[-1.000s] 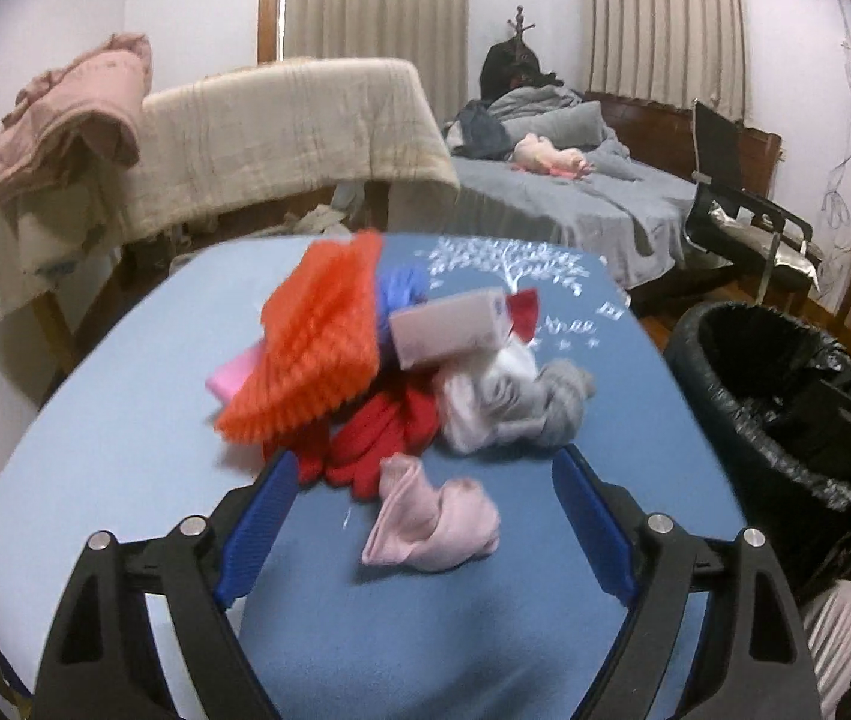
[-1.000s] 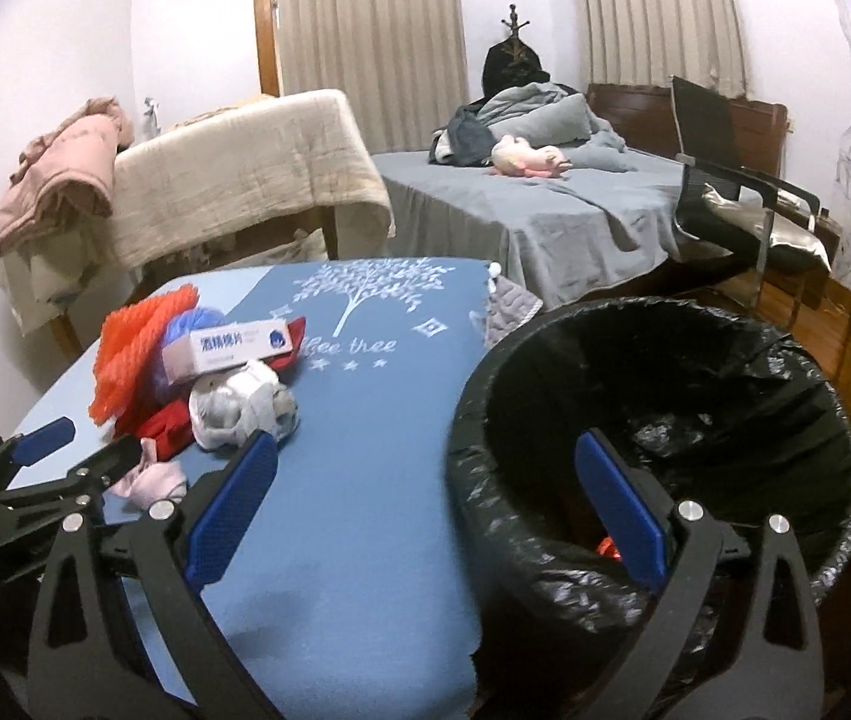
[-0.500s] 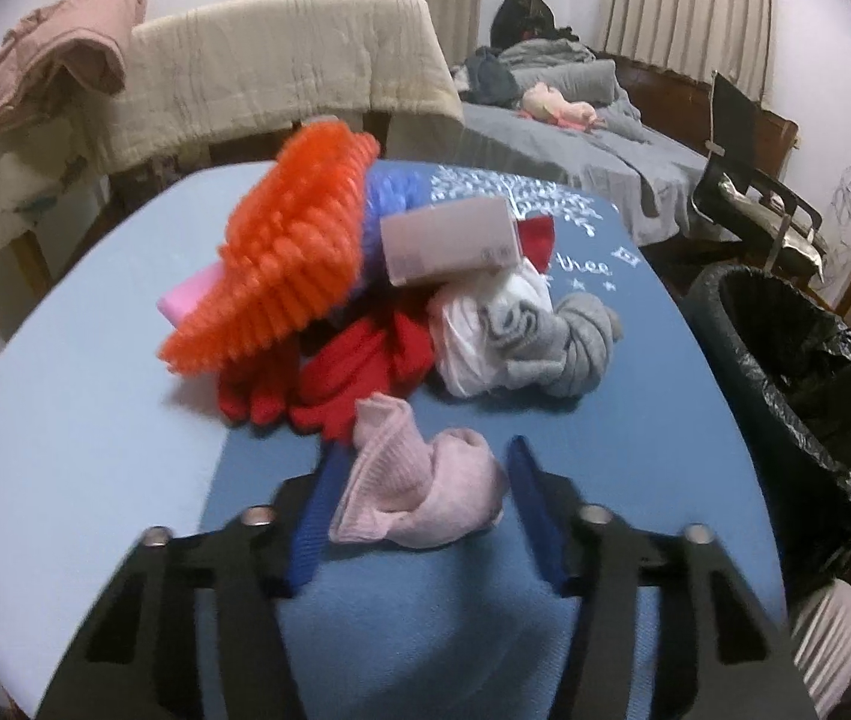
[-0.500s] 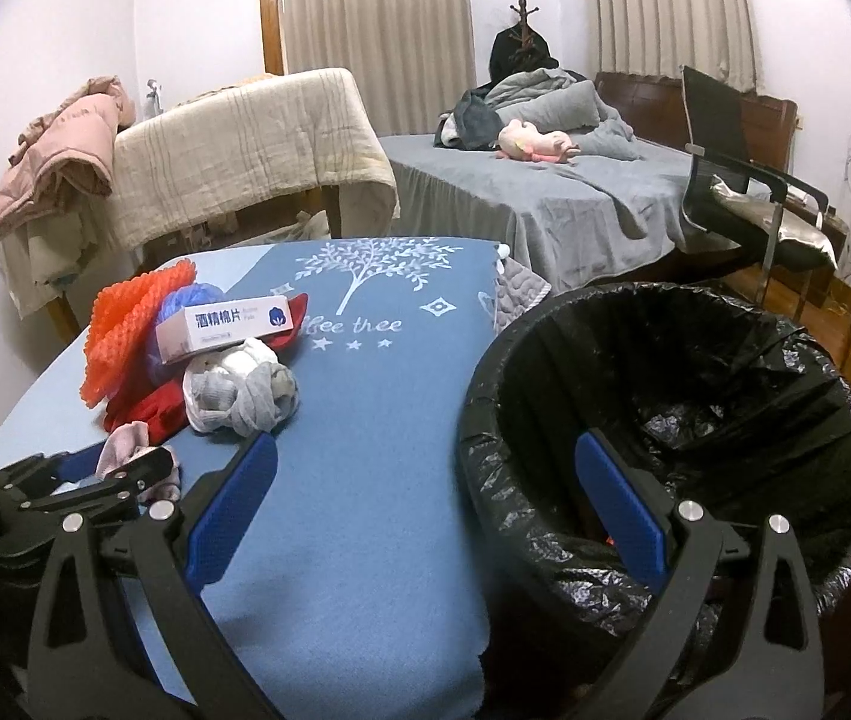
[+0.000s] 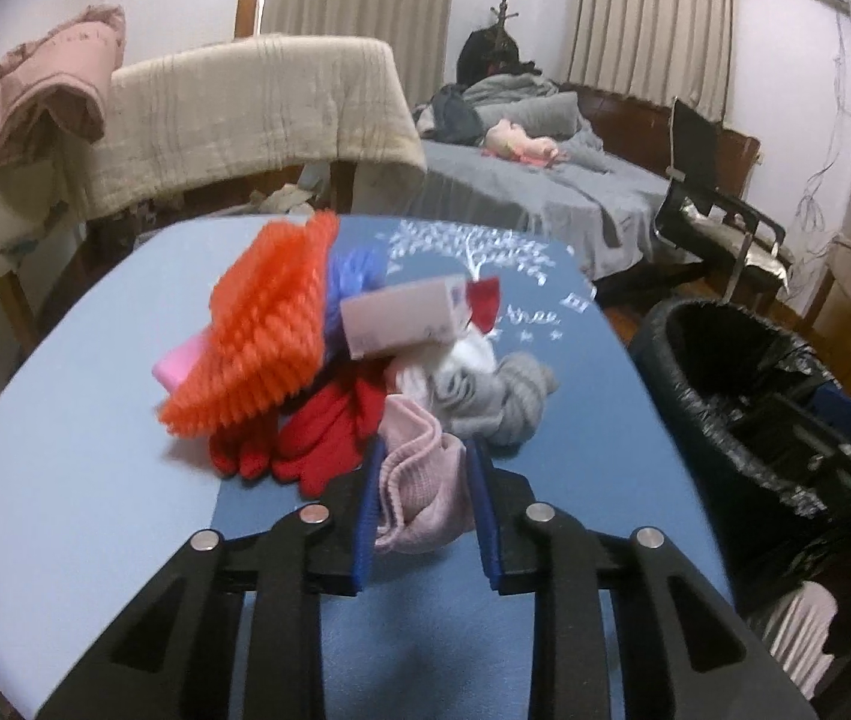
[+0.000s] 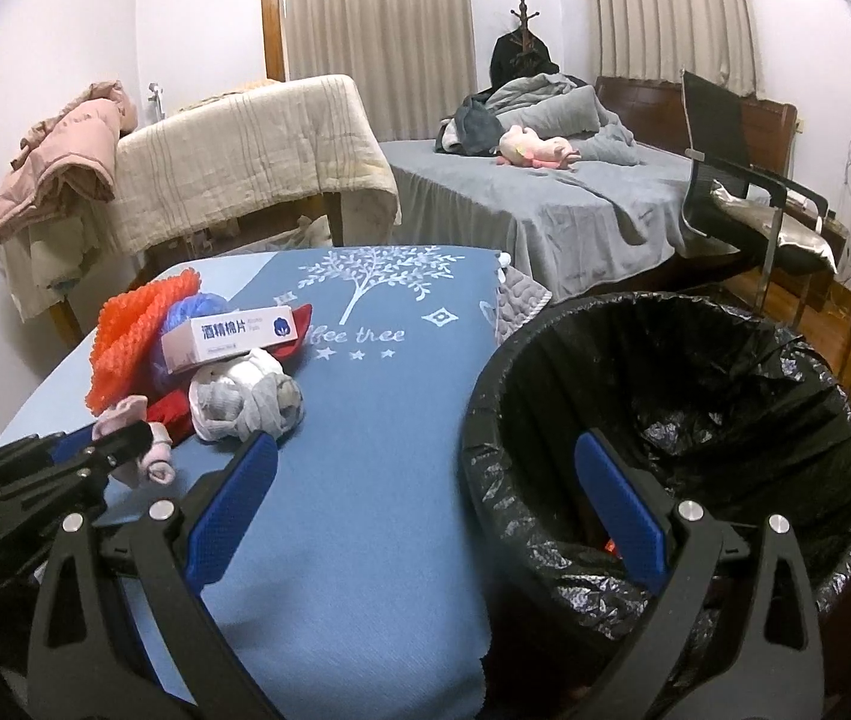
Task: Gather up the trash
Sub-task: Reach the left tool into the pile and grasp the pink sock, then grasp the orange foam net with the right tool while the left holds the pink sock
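Closing on a pink sock at the near edge of the pile

Left wrist view: the left gripper (image 5: 422,480) pinches the pink sock (image 5: 419,480) on the blue table (image 5: 95,450), jaws closing. Right wrist view: the right gripper (image 6: 425,486) hangs spread and empty beside the black bin (image 6: 695,372)

A lived-in home bedroom: a bed (image 6: 545,204) with grey sheets, rumpled bedding and a pink plush toy (image 6: 536,151), curtained windows (image 6: 377,6), a coat stand (image 6: 523,30), and blankets (image 6: 245,144) draped over furniture.

Black fingers (image 5: 329,546), blue pads (image 5: 365,516), silver screws
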A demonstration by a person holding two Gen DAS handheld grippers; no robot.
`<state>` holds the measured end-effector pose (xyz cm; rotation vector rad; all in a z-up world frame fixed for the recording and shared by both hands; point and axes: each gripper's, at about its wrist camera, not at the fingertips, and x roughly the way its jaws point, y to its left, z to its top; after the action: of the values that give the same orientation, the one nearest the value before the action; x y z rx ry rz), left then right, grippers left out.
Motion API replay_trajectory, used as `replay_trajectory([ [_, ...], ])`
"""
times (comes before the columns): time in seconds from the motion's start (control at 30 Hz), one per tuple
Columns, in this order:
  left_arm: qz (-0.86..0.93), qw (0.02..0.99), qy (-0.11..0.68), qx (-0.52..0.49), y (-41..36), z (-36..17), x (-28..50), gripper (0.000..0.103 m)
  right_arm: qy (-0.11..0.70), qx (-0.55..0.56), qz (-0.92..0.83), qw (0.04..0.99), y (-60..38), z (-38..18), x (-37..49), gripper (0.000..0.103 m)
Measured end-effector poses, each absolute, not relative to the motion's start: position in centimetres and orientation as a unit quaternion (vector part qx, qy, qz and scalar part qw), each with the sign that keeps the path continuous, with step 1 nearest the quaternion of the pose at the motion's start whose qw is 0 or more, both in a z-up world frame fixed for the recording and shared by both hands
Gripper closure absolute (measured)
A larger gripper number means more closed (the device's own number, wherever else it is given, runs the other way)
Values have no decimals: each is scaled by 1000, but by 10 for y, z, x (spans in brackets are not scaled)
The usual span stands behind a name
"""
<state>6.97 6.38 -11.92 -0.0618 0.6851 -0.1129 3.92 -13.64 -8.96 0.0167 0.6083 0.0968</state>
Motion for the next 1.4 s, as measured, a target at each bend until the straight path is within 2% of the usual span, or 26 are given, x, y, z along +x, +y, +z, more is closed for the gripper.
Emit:
replay_trajectory([
  [0.4,-39,961,274,-16,78,-78,59,76,281,7,68,957,-118,-68,50,6],
  [0.97,62,971,229,-42,166,-46,71,76,252,-10,160,954,-18,-38,100,8],
  [1.1,81,968,232,-51,187,-49,76,76,264,-22,189,945,12,-45,112,19],
  [1.3,94,965,237,-56,205,-56,83,76,286,-34,217,933,49,-57,127,31],
  [1.4,96,965,238,-57,210,-58,86,76,295,-38,227,927,60,-62,133,43],
])
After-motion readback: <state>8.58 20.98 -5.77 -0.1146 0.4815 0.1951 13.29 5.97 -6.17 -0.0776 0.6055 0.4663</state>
